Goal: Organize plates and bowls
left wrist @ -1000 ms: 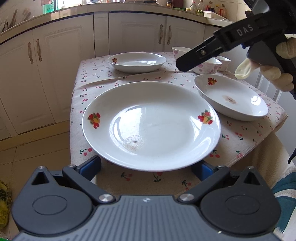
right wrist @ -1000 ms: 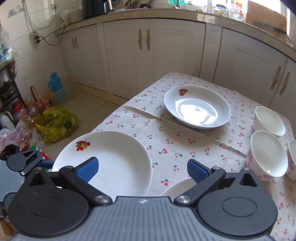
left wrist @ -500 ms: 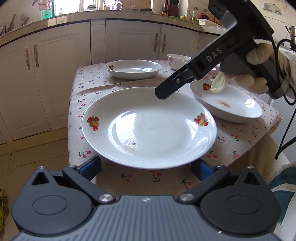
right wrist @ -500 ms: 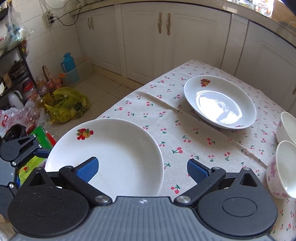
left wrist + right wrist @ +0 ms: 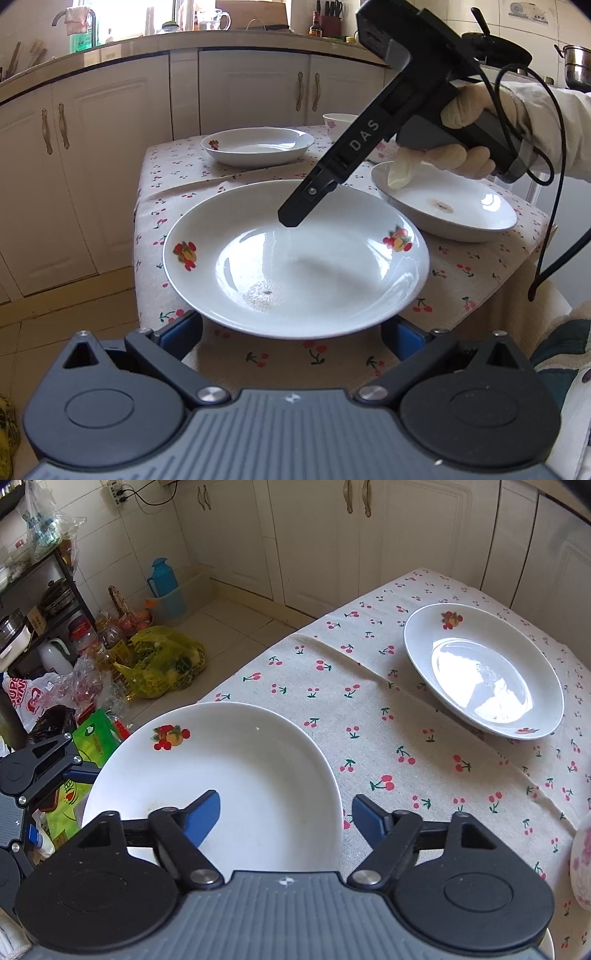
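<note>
The near plate (image 5: 295, 258) sticks out over the table (image 5: 480, 273) edge. Both the left gripper (image 5: 291, 332) and right gripper (image 5: 286, 812) have fingers spread apart, holding nothing; a clumsy push could tip it off.

Bare cloth (image 5: 369, 716) between near plate (image 5: 236, 775) and far plate (image 5: 484, 672), right gripper (image 5: 291, 221) over near plate's centre, bowl (image 5: 581, 864) crowding right edge.

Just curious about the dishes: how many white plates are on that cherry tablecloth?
3: the near plate at the table's edge, one right of it, one at the far side.
</note>
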`<action>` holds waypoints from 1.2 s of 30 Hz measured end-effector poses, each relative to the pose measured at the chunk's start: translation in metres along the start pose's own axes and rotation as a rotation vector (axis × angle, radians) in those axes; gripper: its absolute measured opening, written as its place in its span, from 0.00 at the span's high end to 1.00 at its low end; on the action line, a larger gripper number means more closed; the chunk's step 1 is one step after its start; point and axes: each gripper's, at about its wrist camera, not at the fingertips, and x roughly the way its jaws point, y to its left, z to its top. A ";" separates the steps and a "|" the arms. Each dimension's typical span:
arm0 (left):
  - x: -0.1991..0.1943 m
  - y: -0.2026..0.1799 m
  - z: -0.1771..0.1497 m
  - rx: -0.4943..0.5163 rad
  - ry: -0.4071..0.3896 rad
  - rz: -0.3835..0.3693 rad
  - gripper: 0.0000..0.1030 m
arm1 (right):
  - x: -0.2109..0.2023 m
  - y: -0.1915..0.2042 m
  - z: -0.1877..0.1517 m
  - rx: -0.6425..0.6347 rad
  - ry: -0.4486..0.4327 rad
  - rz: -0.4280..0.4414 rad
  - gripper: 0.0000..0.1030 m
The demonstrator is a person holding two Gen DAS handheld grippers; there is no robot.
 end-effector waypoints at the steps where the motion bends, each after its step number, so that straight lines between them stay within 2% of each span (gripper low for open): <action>1: 0.000 0.000 0.001 0.005 -0.001 -0.002 0.01 | 0.001 -0.001 0.000 0.004 0.004 0.008 0.28; 3: 0.000 0.000 0.002 0.014 -0.001 -0.006 0.01 | 0.004 -0.003 0.000 0.009 0.014 0.028 0.33; 14: 0.003 0.007 0.010 0.021 0.008 -0.030 0.01 | 0.007 -0.008 0.003 0.026 0.014 0.021 0.34; 36: 0.062 0.029 0.054 0.055 0.028 -0.088 0.01 | 0.008 -0.067 0.032 0.105 -0.051 -0.055 0.34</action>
